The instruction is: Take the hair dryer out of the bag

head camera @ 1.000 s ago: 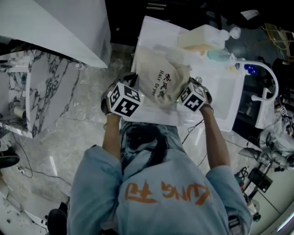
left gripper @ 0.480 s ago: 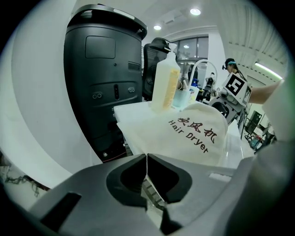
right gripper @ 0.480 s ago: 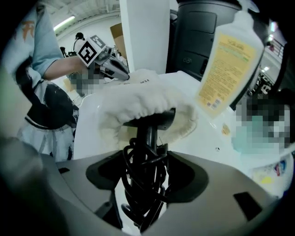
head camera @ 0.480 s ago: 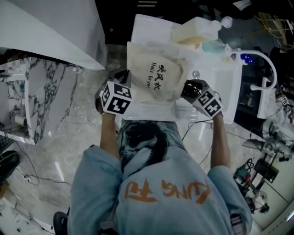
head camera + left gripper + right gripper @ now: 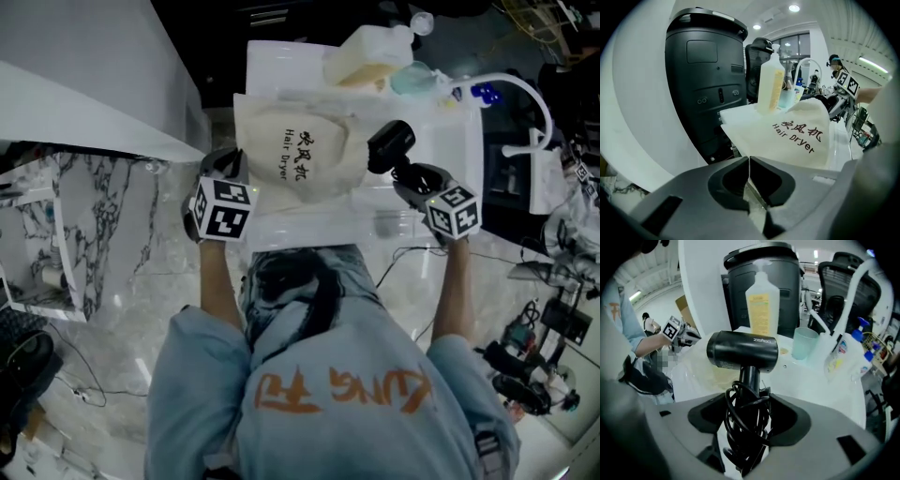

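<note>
A cream cloth bag [image 5: 291,159] printed "Hair Dryer" lies on the white counter [image 5: 309,230]. My left gripper [image 5: 228,171] is shut on the bag's near left edge; in the left gripper view the fabric [image 5: 801,136] is pinched between the closed jaws [image 5: 749,164]. The black hair dryer [image 5: 389,145] is out of the bag, just right of it and above the counter. My right gripper [image 5: 406,175] is shut on its handle and the coiled cord. In the right gripper view the dryer [image 5: 743,350] stands upright between the jaws [image 5: 747,413].
A large translucent bottle [image 5: 370,56] and a teal cup [image 5: 412,80] stand behind the bag. A white curved faucet [image 5: 525,94] and a blue-topped spray bottle [image 5: 843,350] are at the right. A tall black bin [image 5: 708,79] stands behind the counter.
My right gripper has drawn the hair dryer out of the bag, up and to the right, rolling as it went. The bag now lies flatter. The left gripper stays clamped on the bag's edge.
</note>
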`<state>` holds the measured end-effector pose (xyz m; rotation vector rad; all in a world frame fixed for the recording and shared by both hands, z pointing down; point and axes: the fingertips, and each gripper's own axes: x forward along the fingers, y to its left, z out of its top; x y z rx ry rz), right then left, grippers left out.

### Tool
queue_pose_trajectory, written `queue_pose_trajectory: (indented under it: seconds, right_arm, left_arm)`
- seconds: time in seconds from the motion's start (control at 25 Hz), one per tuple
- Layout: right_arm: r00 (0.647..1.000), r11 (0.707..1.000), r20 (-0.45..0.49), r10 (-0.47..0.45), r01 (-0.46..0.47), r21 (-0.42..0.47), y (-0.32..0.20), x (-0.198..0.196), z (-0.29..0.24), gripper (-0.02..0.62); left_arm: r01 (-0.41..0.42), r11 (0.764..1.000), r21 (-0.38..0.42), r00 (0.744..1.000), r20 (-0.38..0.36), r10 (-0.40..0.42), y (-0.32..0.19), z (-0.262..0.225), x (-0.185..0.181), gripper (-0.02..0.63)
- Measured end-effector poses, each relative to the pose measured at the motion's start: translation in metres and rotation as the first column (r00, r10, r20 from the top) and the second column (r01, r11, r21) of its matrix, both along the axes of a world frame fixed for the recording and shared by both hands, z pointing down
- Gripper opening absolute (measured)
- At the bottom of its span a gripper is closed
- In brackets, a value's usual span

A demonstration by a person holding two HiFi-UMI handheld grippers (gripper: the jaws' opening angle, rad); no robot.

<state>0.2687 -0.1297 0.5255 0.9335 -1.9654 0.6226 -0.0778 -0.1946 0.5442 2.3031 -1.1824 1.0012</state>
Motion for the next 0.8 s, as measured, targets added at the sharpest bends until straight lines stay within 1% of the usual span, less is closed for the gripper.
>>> queue_pose_trajectory:
  seconds: [0.08,0.2,0.28,0.36,0.44,0.48,0.52,0.56,0.64,0.72,0.8]
  right_arm:
    - [0.996,0.997,0.038,0.076,-0.077,0.018,0.000,0.010,-0.004,0.276]
    - [0.981,0.983,0.082,0.175,-0.179,0.038,-0.002,0.022,-0.009,0.276]
    - [0.969,0.972,0.099,0.225,-0.230,0.050,-0.006,0.027,-0.011,0.276]
    - [0.955,0.958,0.116,0.272,-0.280,0.059,-0.014,0.029,-0.015,0.276]
    - [0.939,0.943,0.141,0.315,-0.326,0.063,-0.016,0.029,-0.018,0.276]
    - [0.931,0.937,0.157,0.329,-0.342,0.065,-0.017,0.028,-0.020,0.276]
    - [0.924,0.932,0.174,0.340,-0.356,0.069,-0.018,0.027,-0.022,0.276]
    - [0.917,0.926,0.190,0.350,-0.369,0.074,-0.020,0.026,-0.024,0.276]
    - [0.902,0.911,0.208,0.378,-0.402,0.090,-0.025,0.025,-0.028,0.276]
    - [0.889,0.895,0.214,0.406,-0.434,0.106,-0.029,0.026,-0.032,0.276]
    - [0.875,0.881,0.237,0.422,-0.457,0.119,-0.034,0.025,-0.038,0.276]
  left_arm:
    - [0.002,1.000,0.019,1.000,-0.006,-0.001,-0.002,-0.003,0.002,0.008]
    - [0.006,1.000,0.030,0.999,-0.035,-0.005,-0.003,-0.012,0.010,0.015]
    - [0.009,0.999,0.042,0.999,-0.034,-0.008,-0.012,-0.029,0.015,0.039]
    - [-0.006,0.997,0.079,1.000,-0.014,0.007,-0.032,-0.056,0.023,0.055]
    - [-0.040,0.991,0.127,0.999,0.002,0.040,-0.047,-0.087,0.037,0.072]
    - [-0.056,0.985,0.163,0.998,-0.014,0.059,-0.052,-0.103,0.047,0.074]
    - [-0.072,0.976,0.207,0.995,-0.053,0.084,-0.056,-0.120,0.062,0.074]
    - [-0.088,0.963,0.254,0.988,-0.105,0.118,-0.059,-0.136,0.079,0.074]
    - [-0.115,0.934,0.338,0.958,-0.209,0.194,-0.062,-0.164,0.118,0.073]
    - [-0.130,0.913,0.387,0.918,-0.302,0.259,-0.060,-0.184,0.156,0.072]
    - [-0.138,0.901,0.412,0.875,-0.376,0.306,-0.057,-0.196,0.191,0.071]
